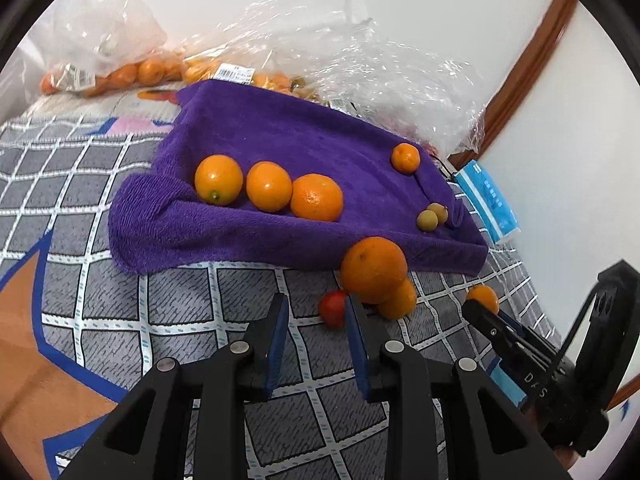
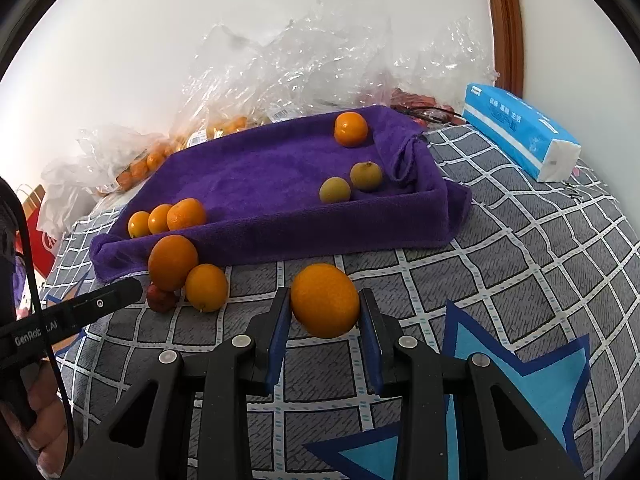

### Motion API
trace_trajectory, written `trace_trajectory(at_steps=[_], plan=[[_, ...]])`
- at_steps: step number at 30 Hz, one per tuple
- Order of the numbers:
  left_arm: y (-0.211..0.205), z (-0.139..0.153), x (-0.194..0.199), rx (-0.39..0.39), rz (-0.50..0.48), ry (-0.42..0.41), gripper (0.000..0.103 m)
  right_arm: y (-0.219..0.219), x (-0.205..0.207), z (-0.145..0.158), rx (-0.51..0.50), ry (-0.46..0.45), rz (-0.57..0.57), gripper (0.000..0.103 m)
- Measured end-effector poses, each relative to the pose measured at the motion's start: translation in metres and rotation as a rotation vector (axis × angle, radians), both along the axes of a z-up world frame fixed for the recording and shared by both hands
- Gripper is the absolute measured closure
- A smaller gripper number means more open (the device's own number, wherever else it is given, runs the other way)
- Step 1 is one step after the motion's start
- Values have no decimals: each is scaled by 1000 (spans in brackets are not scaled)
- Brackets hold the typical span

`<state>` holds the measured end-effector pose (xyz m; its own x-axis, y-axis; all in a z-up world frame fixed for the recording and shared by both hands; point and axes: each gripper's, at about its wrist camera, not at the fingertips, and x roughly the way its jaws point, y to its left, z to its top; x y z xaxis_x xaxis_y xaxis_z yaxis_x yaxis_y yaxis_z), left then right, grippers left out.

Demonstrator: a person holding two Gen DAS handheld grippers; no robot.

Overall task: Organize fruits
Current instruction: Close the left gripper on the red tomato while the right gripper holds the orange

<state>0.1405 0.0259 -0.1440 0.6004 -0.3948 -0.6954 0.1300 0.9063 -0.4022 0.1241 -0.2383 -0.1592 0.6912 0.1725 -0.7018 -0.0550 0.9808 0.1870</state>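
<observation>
A purple towel [image 1: 280,132] holds three oranges [image 1: 269,186] in a row, a small orange [image 1: 405,157] and two yellow-green fruits [image 1: 427,220]. On the bedspread in front lie a big orange [image 1: 374,270], a smaller orange [image 1: 400,300] and a small red fruit [image 1: 332,308]. My left gripper [image 1: 316,304] hovers there with a narrow gap between its jaws. The red fruit sits at its right fingertip, and the left pad is clear of it. My right gripper [image 2: 324,300] is shut on an orange [image 2: 324,300] just above the bedspread.
Clear plastic bags [image 2: 288,64] with more oranges lie behind the towel against the wall. A blue tissue pack [image 2: 520,136] lies at the right. A red paper bag [image 2: 40,236] stands off the left edge of the bed. A wooden door frame [image 2: 506,20] stands at the back right.
</observation>
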Motion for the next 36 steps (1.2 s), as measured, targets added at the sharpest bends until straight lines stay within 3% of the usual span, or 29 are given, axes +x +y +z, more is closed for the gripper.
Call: trace_trajectory(at_steps=[9,16,19,28,33,36], plan=[[4,-2,-2,-21,13,-12,57,6,-9,7,-11,-37,35,70],[-10,-2,-5,4,-54,-16,58,0,-19,10,-16,-53,28,70],[-25,-5,-1,104,-53,14,59,-6,-22,12,-9,-57,24,70],[-43,-6,9,165,-45,18,65,-19,-30,11,54,-50,24,70],[-56,-7,4,266,-66,-25,70,-21,-34,11,68,-50,26,70],[-51,-7,4,242,-64,-16,70,-22,-37,10,69,-47,22,70]])
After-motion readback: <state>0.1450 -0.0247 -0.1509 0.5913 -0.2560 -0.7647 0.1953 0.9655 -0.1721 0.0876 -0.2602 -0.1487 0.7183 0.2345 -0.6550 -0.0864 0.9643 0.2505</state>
